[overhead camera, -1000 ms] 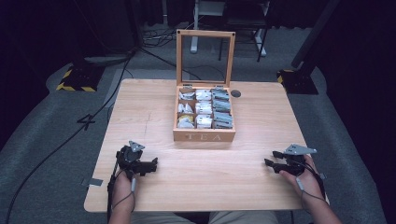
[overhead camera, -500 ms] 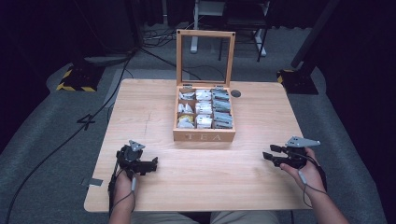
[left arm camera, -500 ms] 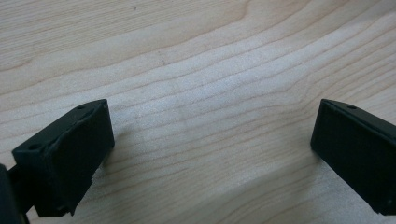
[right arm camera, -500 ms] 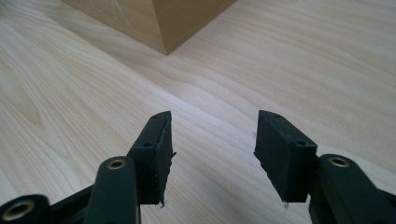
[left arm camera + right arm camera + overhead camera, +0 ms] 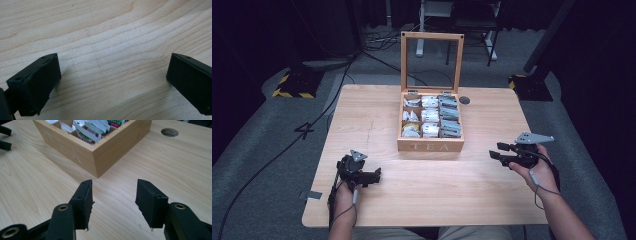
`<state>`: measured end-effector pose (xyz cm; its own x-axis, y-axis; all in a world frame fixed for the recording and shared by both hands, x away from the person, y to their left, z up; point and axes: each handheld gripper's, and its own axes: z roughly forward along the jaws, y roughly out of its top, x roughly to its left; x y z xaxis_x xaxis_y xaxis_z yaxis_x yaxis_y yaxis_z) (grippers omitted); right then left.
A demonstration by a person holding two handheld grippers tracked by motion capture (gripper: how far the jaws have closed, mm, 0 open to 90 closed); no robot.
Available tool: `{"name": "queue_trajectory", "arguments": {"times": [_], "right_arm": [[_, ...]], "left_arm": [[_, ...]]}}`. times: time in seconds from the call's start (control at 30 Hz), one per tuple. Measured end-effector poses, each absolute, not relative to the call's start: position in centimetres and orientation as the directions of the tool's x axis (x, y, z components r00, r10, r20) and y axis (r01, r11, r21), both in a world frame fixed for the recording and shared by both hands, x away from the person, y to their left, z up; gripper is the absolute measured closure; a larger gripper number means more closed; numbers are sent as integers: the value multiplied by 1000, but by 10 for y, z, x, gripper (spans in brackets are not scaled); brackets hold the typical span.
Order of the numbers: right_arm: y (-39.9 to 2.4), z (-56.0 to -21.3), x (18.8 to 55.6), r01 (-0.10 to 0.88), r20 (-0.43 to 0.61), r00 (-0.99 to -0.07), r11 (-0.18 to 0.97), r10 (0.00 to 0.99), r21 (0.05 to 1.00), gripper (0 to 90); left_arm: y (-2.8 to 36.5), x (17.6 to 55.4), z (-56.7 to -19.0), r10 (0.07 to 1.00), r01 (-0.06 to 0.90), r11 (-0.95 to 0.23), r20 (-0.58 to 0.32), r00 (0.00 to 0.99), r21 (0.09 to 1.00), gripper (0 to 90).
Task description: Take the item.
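High view: tea box (image 5: 430,145), lid upright, desk (image 5: 377,115) centre, sachets inside; right claw (image 5: 498,151) at 4 o'clock, risen since earlier frames, narrowing slightly, empty; left claw (image 5: 375,176) at 7 o'clock, unmoved.
Left gripper view: released, bare desk.
Right gripper view: box corner ahead; approach likely beginning.

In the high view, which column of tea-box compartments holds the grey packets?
The right-hand column of the tea box, nearest the right tongs: its grey packets contrast with white ones in the other two.
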<state>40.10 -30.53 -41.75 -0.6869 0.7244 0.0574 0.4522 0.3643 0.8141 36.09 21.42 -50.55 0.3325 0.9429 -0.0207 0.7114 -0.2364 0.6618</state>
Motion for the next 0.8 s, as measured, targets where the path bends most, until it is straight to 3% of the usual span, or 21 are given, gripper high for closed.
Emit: {"name": "queue_trajectory", "arguments": {"times": [0.8], "right_arm": [[-264, -386, 455, 393, 12, -733, 409, 681, 823, 490]], "left_arm": [[214, 359, -506, 947, 714, -224, -24, 319, 663, 0]]}}
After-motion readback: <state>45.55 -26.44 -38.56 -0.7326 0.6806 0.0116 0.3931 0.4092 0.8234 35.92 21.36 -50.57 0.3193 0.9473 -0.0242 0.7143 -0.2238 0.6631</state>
